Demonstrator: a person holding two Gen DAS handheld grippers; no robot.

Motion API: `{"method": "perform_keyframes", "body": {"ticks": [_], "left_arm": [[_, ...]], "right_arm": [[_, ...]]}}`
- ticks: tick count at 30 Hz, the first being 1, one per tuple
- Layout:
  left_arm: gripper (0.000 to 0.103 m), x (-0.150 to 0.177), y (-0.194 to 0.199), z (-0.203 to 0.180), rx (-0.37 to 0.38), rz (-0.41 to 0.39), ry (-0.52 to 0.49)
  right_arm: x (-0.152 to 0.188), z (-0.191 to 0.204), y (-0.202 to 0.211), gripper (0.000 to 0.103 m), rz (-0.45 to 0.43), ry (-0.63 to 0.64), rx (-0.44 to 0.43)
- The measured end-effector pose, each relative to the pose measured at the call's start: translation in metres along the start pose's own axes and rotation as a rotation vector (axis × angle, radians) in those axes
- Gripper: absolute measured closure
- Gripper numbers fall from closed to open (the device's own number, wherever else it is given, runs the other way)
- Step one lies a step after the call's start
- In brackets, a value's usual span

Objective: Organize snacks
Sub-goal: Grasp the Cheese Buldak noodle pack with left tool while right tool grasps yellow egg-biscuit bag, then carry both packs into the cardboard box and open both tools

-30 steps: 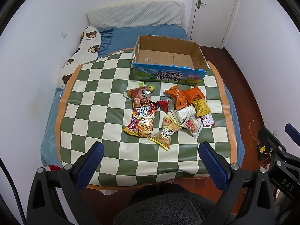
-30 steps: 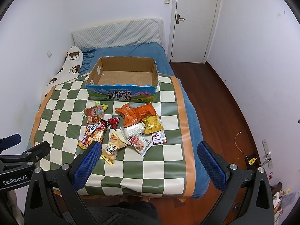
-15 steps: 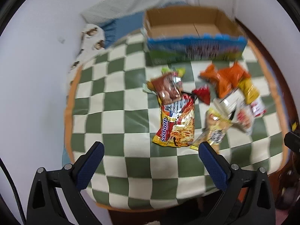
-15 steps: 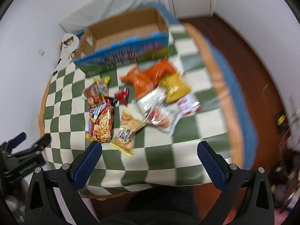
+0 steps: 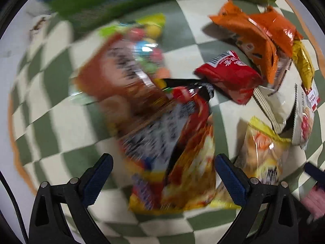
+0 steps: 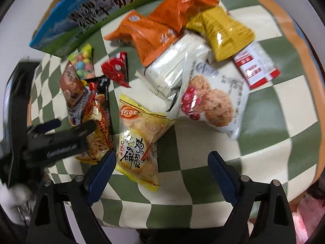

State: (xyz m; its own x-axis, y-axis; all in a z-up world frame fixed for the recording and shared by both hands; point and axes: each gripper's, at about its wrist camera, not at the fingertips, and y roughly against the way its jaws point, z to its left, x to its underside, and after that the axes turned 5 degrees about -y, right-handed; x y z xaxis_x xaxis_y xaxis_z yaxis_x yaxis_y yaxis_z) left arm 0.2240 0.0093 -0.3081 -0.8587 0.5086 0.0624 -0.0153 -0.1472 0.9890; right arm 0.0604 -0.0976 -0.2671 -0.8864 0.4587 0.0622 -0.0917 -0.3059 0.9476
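Several snack packets lie in a pile on a green-and-cream checked cloth (image 6: 264, 142). My left gripper (image 5: 162, 174) is open, its jaws on either side of the lower end of a red-and-yellow noodle packet (image 5: 182, 158); it also shows from the side in the right wrist view (image 6: 61, 130). My right gripper (image 6: 160, 168) is open just above a yellow biscuit packet (image 6: 138, 138). Around them lie a red packet (image 5: 227, 75), orange packets (image 6: 158, 28), a brown packet (image 5: 121, 75), a white cookie packet (image 6: 211, 99) and a mustard packet (image 6: 223, 30).
The blue-and-green front wall of a cardboard box (image 6: 87, 18) stands right behind the pile. The cloth's orange border (image 6: 298, 40) and edge run along the right.
Both grippers have dropped from high above the bed down close over the snack pile. The left view is blurred by the motion.
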Motion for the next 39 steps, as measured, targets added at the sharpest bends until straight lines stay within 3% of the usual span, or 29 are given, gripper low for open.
{"method": "perform_keyframes", "body": {"ticks": [1,3,4,7,11,14,15,18,23,26,30,33,39], "left_arm": [[0.013,-0.003,-0.005,-0.001,0.004,-0.003,-0.002],[0.015,-0.004,-0.008,-0.001,0.017,-0.014,0.01],[0.021,-0.001,-0.007,0.001,0.032,-0.025,0.029],[0.022,0.016,-0.001,0.01,0.042,-0.048,0.1],[0.022,0.052,-0.002,0.034,0.051,-0.015,0.25],[0.022,0.08,-0.007,0.048,0.075,0.009,0.342],[0.022,0.086,-0.007,0.051,0.083,0.014,0.357],[0.022,0.099,-0.011,0.053,0.108,0.009,0.37],[0.02,0.105,-0.016,0.072,0.121,-0.012,0.34],[0.019,0.108,-0.02,0.076,0.129,-0.011,0.32],[0.016,0.123,-0.033,0.076,0.145,-0.008,0.305],[0.013,0.129,-0.042,0.082,0.176,0.012,0.303],[0.012,0.147,-0.054,0.094,0.205,0.014,0.35]], "right_arm": [[-0.001,0.002,-0.006,0.01,0.005,0.0,-0.002],[0.0,0.006,-0.015,0.013,0.009,0.0,0.003],[-0.001,0.008,-0.02,0.015,0.012,0.003,0.004],[-0.001,0.015,-0.034,0.025,0.033,-0.002,-0.007],[-0.001,0.027,-0.051,0.031,0.039,0.001,-0.009],[-0.002,0.044,-0.062,0.043,0.041,0.026,-0.007],[-0.002,0.05,-0.069,0.049,0.049,0.039,-0.008],[-0.003,0.07,-0.085,0.053,0.079,0.127,0.06],[0.007,0.11,-0.102,0.056,0.174,0.451,0.204],[0.011,0.119,-0.108,0.056,0.194,0.551,0.276],[0.004,0.121,-0.104,0.053,0.163,0.517,0.279],[-0.003,0.118,-0.103,0.041,0.143,0.434,0.246],[0.001,0.104,-0.105,0.041,0.106,0.301,0.188]]}}
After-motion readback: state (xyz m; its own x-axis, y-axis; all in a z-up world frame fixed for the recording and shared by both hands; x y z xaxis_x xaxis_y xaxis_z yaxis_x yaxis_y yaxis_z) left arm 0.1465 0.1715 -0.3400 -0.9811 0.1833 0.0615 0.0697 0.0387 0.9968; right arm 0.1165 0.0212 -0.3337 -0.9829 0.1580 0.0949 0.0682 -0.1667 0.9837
